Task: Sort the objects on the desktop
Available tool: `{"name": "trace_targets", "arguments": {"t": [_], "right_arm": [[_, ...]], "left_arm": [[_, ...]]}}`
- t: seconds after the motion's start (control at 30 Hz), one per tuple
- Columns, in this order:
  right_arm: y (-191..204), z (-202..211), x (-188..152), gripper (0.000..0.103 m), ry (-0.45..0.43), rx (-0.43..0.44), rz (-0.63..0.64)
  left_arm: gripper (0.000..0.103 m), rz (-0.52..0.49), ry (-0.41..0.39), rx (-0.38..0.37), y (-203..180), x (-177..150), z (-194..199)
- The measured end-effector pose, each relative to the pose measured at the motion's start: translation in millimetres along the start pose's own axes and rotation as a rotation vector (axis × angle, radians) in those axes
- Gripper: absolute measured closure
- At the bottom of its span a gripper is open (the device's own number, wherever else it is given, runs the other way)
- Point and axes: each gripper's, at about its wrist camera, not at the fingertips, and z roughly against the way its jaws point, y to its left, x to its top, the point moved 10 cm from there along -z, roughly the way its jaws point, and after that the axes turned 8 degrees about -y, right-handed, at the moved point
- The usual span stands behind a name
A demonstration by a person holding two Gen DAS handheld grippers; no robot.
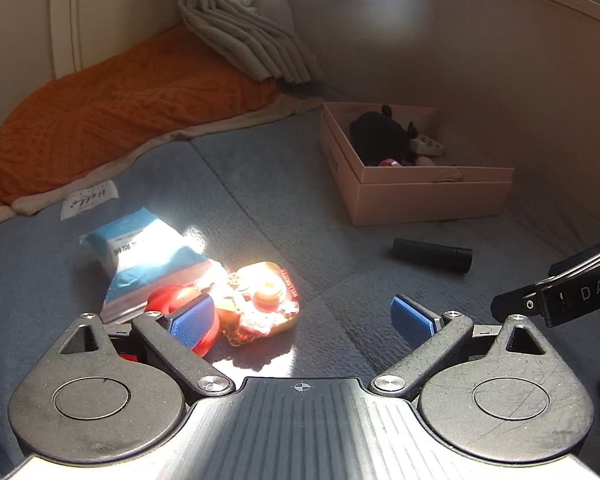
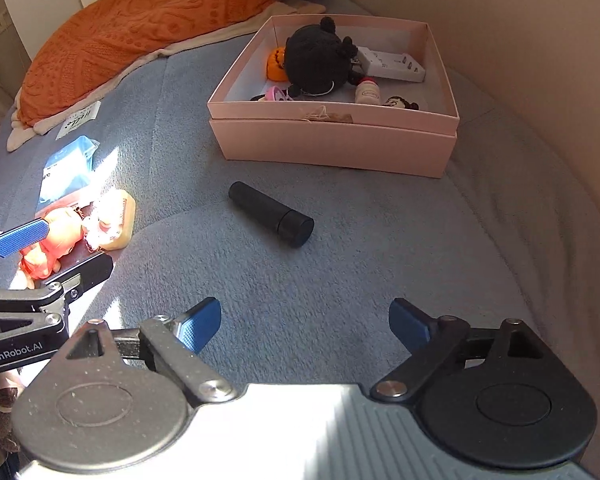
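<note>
Right gripper (image 2: 305,326): jaws stand wide apart with nothing between them, only bare grey-blue cushion (image 2: 340,264) beneath; it hangs tilted down over the near part of the cushion. Left gripper (image 1: 304,316): jaws likewise spread and gripping nothing, its left blue pad close over the red toy figure (image 1: 180,304) in the sunlit patch, though contact cannot be confirmed. Just beyond that figure lies a red-and-cream charm (image 1: 266,300), overexposed and hard to identify, touching or overlapping the figure. Behind both, toward the cushion's left side, lies a blue-and-white packet (image 1: 140,256), and past it a small white tag (image 1: 88,200) near the edge of the orange blanket (image 1: 120,108). Ahead of the right gripper, near the middle of the cushion and apart from everything else, a black cylinder (image 2: 271,214) lies on its side, slanted. Farther on, toward the far right corner, the pink box (image 2: 332,144) sits open, holding a black knitted plush (image 2: 318,62), a white charger (image 2: 392,65), a small bottle (image 2: 368,92), an orange item and other small pieces. Assessment: sorting is partly done, with four loose items outstanding. The step in hand appears to be the approach to a fresh pick. The cylinder is the right gripper's likeliest target; the jaws need to advance and straddle it across its narrow width, since it may roll on the soft surface. The left gripper seems committed to the sunlit cluster, where separating one item cleanly needs care.
</note>
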Motion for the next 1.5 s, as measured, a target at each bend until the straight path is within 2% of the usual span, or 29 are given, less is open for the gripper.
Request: {"name": "trace_targets", "arguments": {"t": [0.1,0.17,0.2,0.23,0.3,0.37,0.4,0.43,0.53,0.63,0.77,0.83,0.9,1.03,1.17,1.2,1.23,1.3,1.37,1.43,1.5], "right_arm": [[-5,0,-2,0.004,0.023,0.000,-0.030],[-4,0,-4,0.004,0.039,0.019,-0.044],[-4,0,-5,0.004,0.041,0.022,-0.044],[-3,1,-5,0.003,0.040,0.021,-0.038],[-2,0,-6,0.002,0.040,0.012,-0.023],[-2,-3,-9,0.002,0.054,0.004,-0.004],[-1,-5,-11,0.002,0.062,0.002,0.003],[-1,-6,-13,0.002,0.069,0.000,0.010],[1,-10,-17,0.002,0.082,-0.010,0.034],[3,-12,-20,0.001,0.085,-0.025,0.059],[3,-13,-20,0.001,0.060,-0.059,0.096],[2,-11,-15,0.001,0.016,-0.089,0.119],[1,-10,-6,0.001,-0.033,-0.116,0.142],[-2,-17,15,0.006,-0.062,-0.108,0.152],[-3,-35,25,0.012,-0.019,-0.048,0.123],[-7,-40,27,0.014,-0.017,-0.069,0.130],[-14,-45,30,0.014,-0.029,-0.136,0.153],[-35,-46,39,0.015,-0.108,-0.324,0.219],[-53,-42,45,0.015,-0.165,-0.433,0.244],[-62,-39,48,0.014,-0.173,-0.390,0.157],[-61,-41,47,0.014,-0.139,-0.250,0.027]], "left_arm": [[0.005,-0.017,0.067,0.048,0,-3,-22],[0.010,0.008,0.114,0.062,3,-8,-40],[0.018,0.022,0.139,0.079,6,-11,-49],[0.019,0.034,0.148,0.096,8,-11,-56],[0.020,0.026,0.134,0.132,13,-7,-66],[0.031,-0.003,0.129,0.158,18,-5,-72],[0.044,-0.018,0.126,0.166,20,-4,-73],[0.050,-0.028,0.122,0.164,21,-4,-71],[0.053,-0.060,0.119,0.119,16,-7,-56],[0.053,-0.086,0.146,0.042,5,-20,-34],[0.050,-0.070,0.180,-0.058,-10,-37,0],[0.034,-0.033,0.170,-0.052,-9,-38,10],[0.024,-0.015,0.156,-0.051,-8,-39,16],[0.022,-0.016,0.172,-0.056,-7,-49,11],[0.016,0.029,0.157,-0.064,-2,-44,12],[0.014,0.033,0.148,-0.064,-1,-42,14],[0.011,0.031,0.142,-0.061,-1,-41,15],[0.010,0.021,0.136,-0.052,0,-40,15],[0.008,0.011,0.140,-0.034,2,-41,14],[0.007,0.012,0.146,-0.014,6,-41,12],[0.007,0.010,0.154,0.004,9,-42,11]]}}
